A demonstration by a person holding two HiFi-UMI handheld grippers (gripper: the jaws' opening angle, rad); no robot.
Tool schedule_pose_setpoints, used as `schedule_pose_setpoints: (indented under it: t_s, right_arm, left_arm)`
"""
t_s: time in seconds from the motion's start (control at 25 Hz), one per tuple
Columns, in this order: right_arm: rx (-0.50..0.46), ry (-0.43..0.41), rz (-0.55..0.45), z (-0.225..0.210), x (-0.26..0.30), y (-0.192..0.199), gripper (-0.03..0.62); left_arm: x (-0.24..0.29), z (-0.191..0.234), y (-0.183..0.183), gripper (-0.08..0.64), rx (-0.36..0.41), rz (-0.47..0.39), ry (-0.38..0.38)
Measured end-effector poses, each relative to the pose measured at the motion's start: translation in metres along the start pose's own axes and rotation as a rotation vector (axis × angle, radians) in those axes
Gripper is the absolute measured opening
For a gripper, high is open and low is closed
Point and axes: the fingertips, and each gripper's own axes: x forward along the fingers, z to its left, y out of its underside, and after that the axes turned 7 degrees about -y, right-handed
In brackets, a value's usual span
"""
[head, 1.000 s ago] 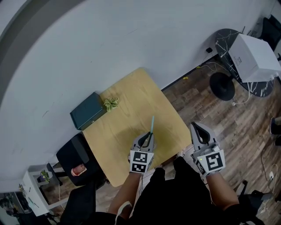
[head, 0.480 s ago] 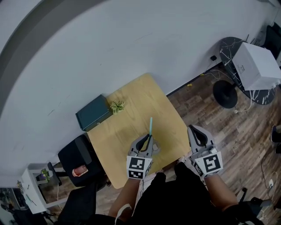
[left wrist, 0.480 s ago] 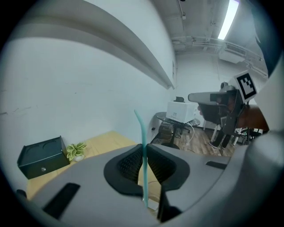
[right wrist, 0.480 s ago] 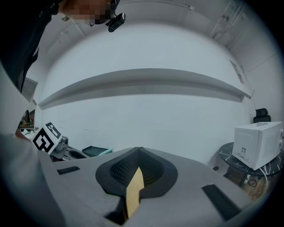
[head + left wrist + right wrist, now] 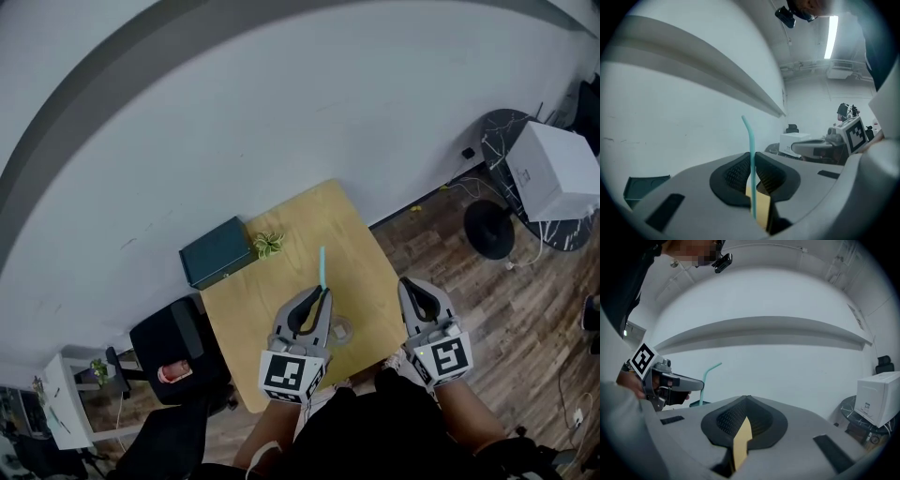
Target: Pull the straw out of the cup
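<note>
Straw pinched upright in left gripper — cup shows only in head view. Right gripper closed, empty.

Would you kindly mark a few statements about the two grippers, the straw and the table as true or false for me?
1. The left gripper has its jaws closed on the teal straw. True.
2. The right gripper holds a cup. False: its jaws are together with nothing between them.
3. A teal box sits beside a small plant on the wooden table. True.
4. The straw lies flat on the table. False: it stands upright in the left gripper's jaws.
</note>
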Motion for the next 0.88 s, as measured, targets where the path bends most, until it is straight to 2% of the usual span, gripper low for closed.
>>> schedule_pose_setpoints:
  t_s: [0.12,0.24,0.36,0.48,0.56,0.76,0.88]
  right_arm:
    - [-0.008,-0.025,0.012,0.003,0.006,-0.011,0.018]
    - [-0.046,-0.074,-0.058,0.011,0.013,-0.033,0.018]
    - [-0.048,-0.088,-0.011,0.012,0.019,-0.044,0.018]
    - [-0.052,-0.133,-0.151,0.018,0.033,-0.071,0.018]
    - [-0.058,-0.155,-0.203,0.022,0.039,-0.087,0.018]
    - [-0.069,-0.189,-0.143,0.025,0.045,-0.091,0.017]
    - [-0.053,-0.199,-0.148,0.024,0.048,-0.096,0.017]
  left_arm:
    - [-0.008,0.005,-0.034,0.051,0.011,-0.087,-0.028]
    - [-0.016,0.009,-0.066,0.051,0.023,-0.164,-0.048]
    - [-0.021,0.013,-0.086,0.051,0.033,-0.211,-0.063]
    - [-0.019,0.02,-0.09,0.051,0.04,-0.221,-0.082]
    - [-0.017,0.022,-0.087,0.051,0.033,-0.212,-0.091]
    - [-0.013,0.021,-0.077,0.051,0.034,-0.191,-0.1]
    - [-0.01,0.02,-0.072,0.051,0.027,-0.176,-0.103]
